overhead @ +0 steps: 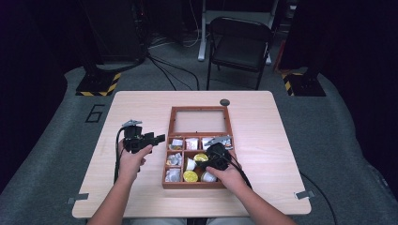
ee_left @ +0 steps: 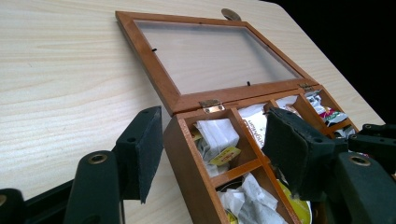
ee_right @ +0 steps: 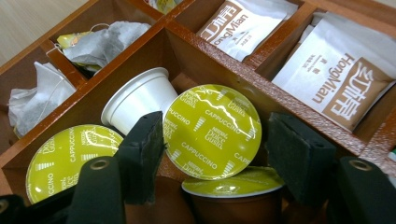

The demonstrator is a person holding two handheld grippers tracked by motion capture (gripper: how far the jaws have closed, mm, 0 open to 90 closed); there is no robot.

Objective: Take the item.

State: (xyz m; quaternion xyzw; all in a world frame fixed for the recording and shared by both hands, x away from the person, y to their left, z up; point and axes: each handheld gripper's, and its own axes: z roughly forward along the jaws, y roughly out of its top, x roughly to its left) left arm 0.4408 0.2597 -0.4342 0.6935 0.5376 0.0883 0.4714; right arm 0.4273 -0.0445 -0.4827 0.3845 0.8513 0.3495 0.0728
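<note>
A wooden compartment box (overhead: 164,176) lies open on the table, its glass lid (overhead: 199,121) flat behind it. My right gripper (overhead: 206,161) hangs over the middle compartments. In the right gripper view its jaws (ee_right: 215,126) stand open around a tilted green-lidded capsule (ee_right: 212,133); the left pad (ee_right: 144,154) is at the lid's edge, and the right pad stands clear of it. Around that one lie a white capsule (ee_right: 137,100) on its side and two more green-lidded capsules (ee_right: 70,154). My left gripper (overhead: 159,138) is open just left of the box, with nothing between its pads (ee_left: 144,149).
Tea bags (ee_right: 98,44) fill the left compartments and paper sachets (ee_right: 336,79) the back row. A small dark disc (overhead: 225,101) sits on the table (overhead: 281,140) behind the lid. A folding chair (overhead: 239,42) stands beyond the far edge.
</note>
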